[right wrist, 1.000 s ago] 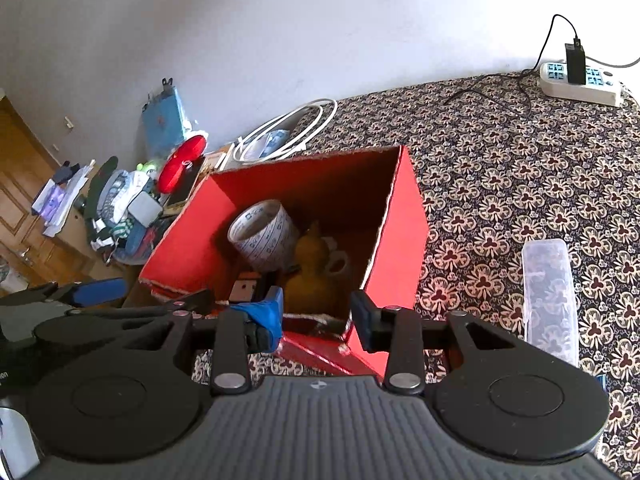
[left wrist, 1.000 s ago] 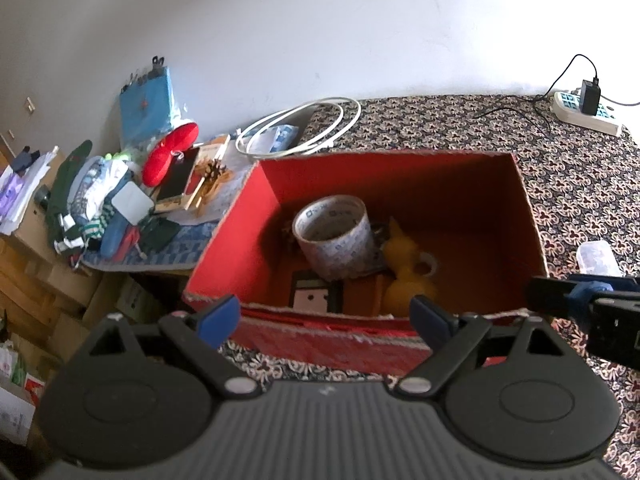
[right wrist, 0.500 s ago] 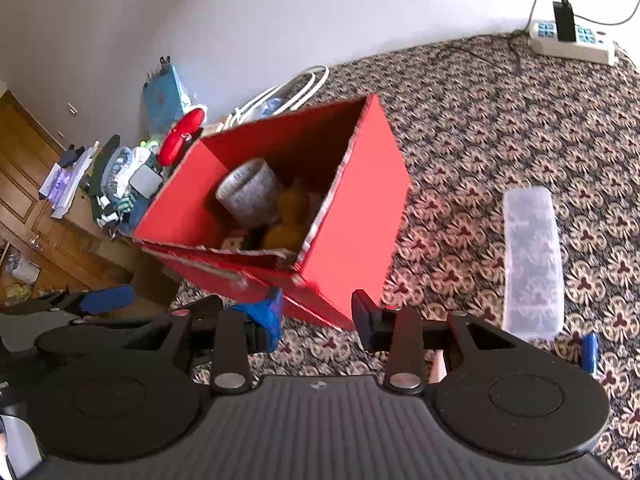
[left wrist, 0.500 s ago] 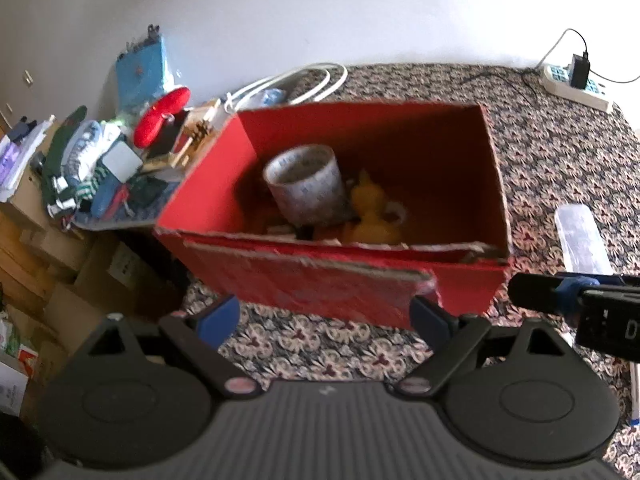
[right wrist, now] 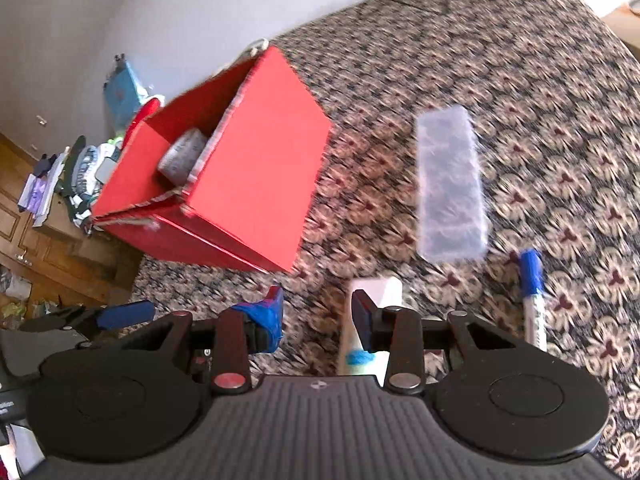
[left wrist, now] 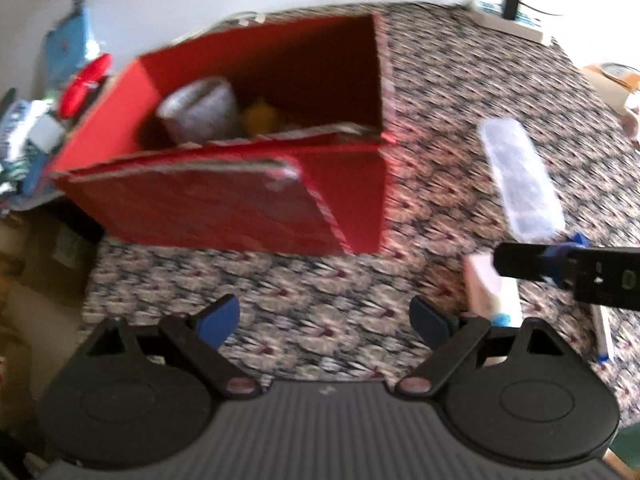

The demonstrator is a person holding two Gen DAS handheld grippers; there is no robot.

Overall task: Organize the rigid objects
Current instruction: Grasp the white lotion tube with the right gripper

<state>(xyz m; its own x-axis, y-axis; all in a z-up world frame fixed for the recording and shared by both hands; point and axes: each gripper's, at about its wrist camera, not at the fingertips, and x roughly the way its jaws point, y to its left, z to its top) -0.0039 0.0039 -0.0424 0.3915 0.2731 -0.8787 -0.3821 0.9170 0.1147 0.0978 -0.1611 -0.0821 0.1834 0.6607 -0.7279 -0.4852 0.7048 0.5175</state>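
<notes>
Hovering over the patterned cloth [left wrist: 320,280], the left gripper [left wrist: 324,318] has its jaws spread wide with nothing between them. Right gripper [right wrist: 316,314]: jaws parted, empty, its right finger in front of a white tube [right wrist: 374,320] lying on the cloth. Red box [left wrist: 248,152], open-topped, holds a tape roll [left wrist: 198,110] and a yellow object [left wrist: 260,118]. Clear case [right wrist: 448,188] lies right of the box; beside it, a blue-capped marker [right wrist: 532,296]. Both views are motion-blurred.

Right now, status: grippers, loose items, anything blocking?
Left gripper open, empty. Right gripper open, empty, over white box. Clear case and blue-capped marker loose on patterned cover beside red box. Nothing blocking.
</notes>
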